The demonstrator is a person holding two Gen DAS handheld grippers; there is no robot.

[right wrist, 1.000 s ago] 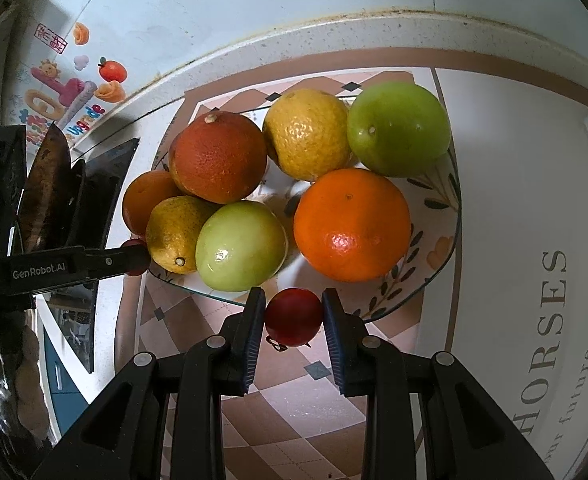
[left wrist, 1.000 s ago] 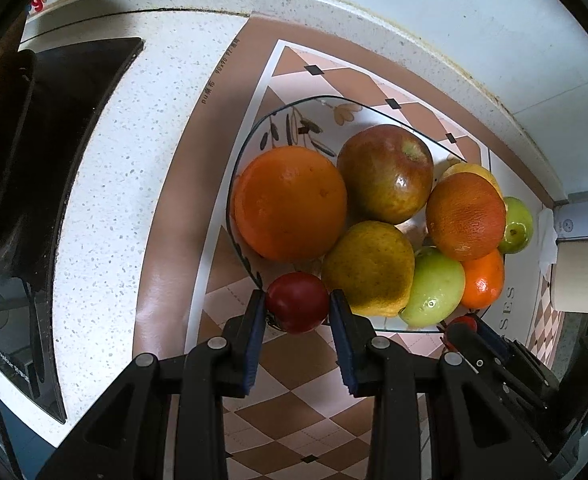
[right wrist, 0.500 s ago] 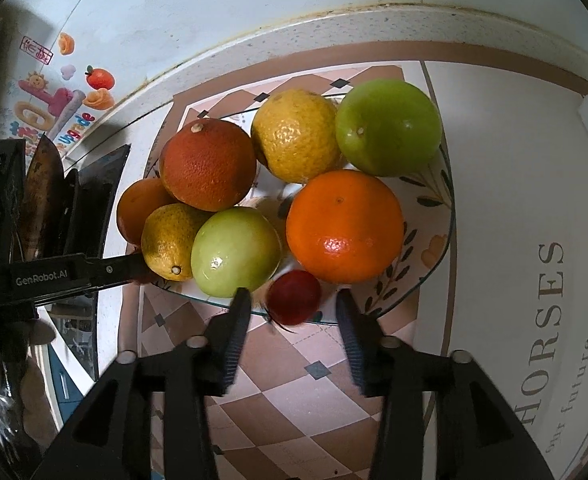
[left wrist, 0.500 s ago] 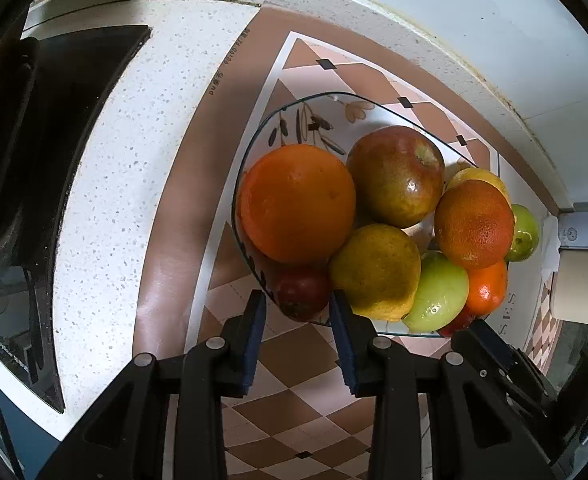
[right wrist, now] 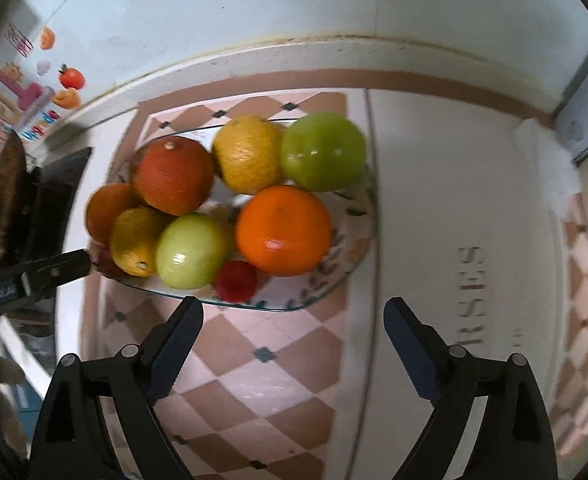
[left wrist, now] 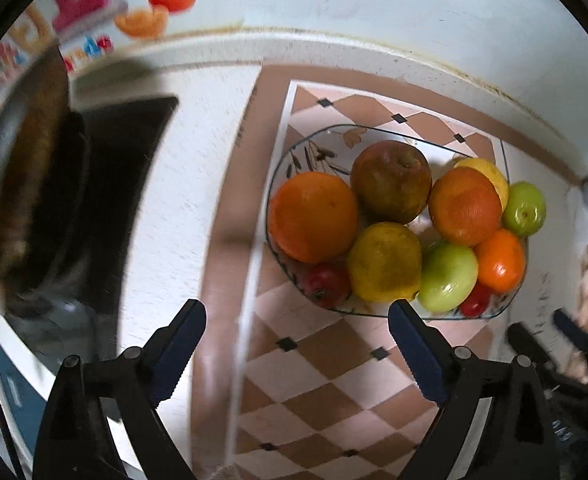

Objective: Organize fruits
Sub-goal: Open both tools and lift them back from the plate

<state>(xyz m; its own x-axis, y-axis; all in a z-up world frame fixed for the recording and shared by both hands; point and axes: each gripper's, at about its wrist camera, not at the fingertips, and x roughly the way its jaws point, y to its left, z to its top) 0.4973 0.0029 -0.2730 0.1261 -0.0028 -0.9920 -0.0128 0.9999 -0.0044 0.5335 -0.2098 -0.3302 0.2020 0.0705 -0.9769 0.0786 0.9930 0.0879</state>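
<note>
Both hand-held grippers are opening up with nothing between the jaws: left hand-held gripper point(left wrist: 296, 332) and right hand-held gripper point(right wrist: 294, 328). Just ahead of each sits a small red fruit point(left wrist: 326, 285) point(right wrist: 236, 280), inside the glass bowl point(left wrist: 294, 148) with the other fruit.

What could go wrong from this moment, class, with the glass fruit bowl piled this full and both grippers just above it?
1. The small red fruit lies at the glass bowl's rim, beside the orange; a nudge might roll it out.
2. The other small red fruit sits low under the big orange; the stacked fruits could shift.
3. The left gripper and right gripper, jaws opening and empty, might clip the rim.
</note>
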